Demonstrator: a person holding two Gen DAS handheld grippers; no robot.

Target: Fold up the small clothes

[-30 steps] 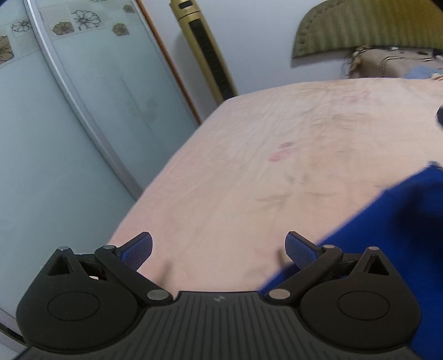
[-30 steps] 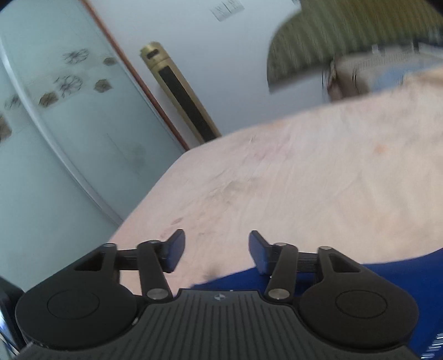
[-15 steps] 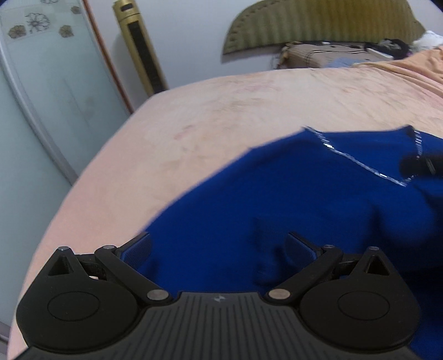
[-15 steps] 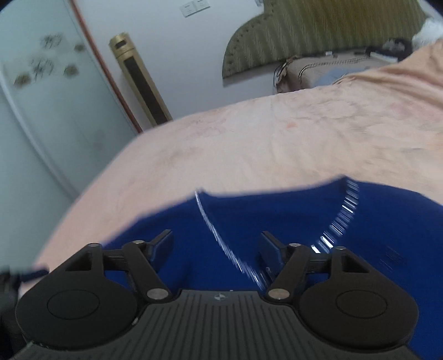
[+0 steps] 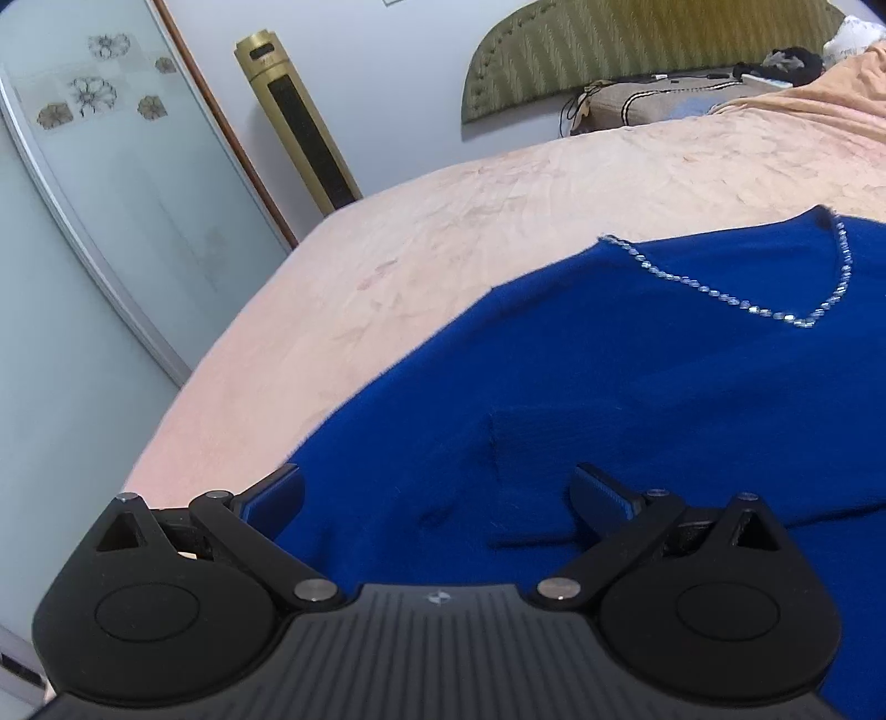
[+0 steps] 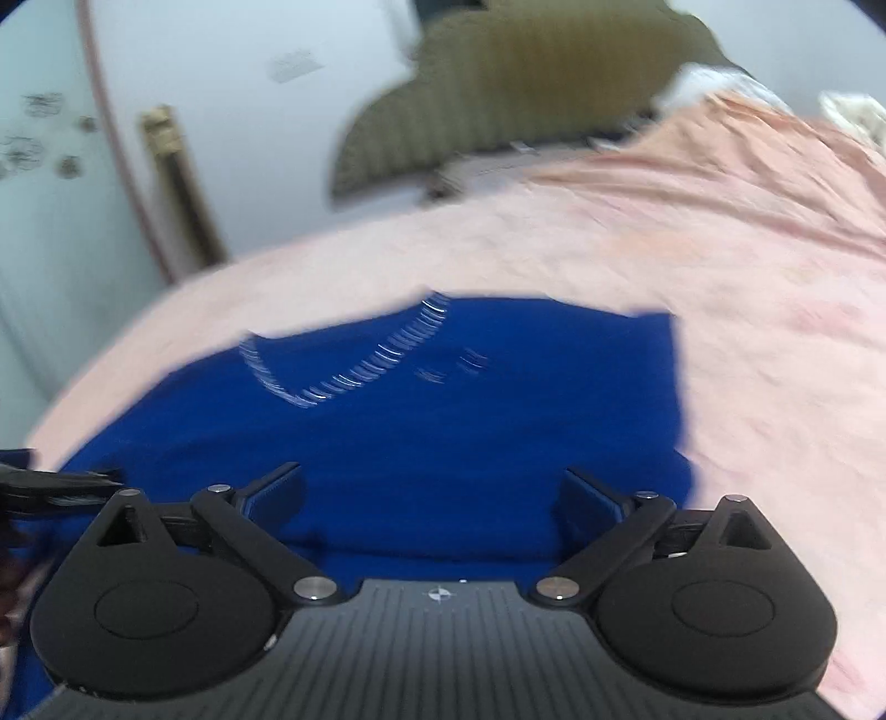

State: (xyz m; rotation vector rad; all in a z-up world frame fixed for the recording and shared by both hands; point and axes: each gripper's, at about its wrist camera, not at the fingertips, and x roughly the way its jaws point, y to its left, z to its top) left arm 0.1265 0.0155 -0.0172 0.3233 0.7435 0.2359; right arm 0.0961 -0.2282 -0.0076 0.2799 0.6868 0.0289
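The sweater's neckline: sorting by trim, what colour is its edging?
Silvery, sparkling beads along the V-neck trim of the blue sweater; clearest in the left wrist view.

A bedroom, bed filling most of the view

The bed (image 5: 554,210) wears a rumpled peach-pink cover (image 6: 720,288) with faint floral print, and at its far end an olive-green padded headboard (image 5: 637,50) with vertical stitching curves against the plain pale wall (image 5: 398,83). Below the headboard lies a tan patterned pillow (image 5: 637,99) — dark small items sit on it, too small to tell. A tall gold tower fan (image 5: 299,122) stands in the corner, leaning in the fisheye view. To the left — frosted sliding glass doors (image 5: 111,221) with a band of flower motifs and a brown frame edge. The light is soft and even.
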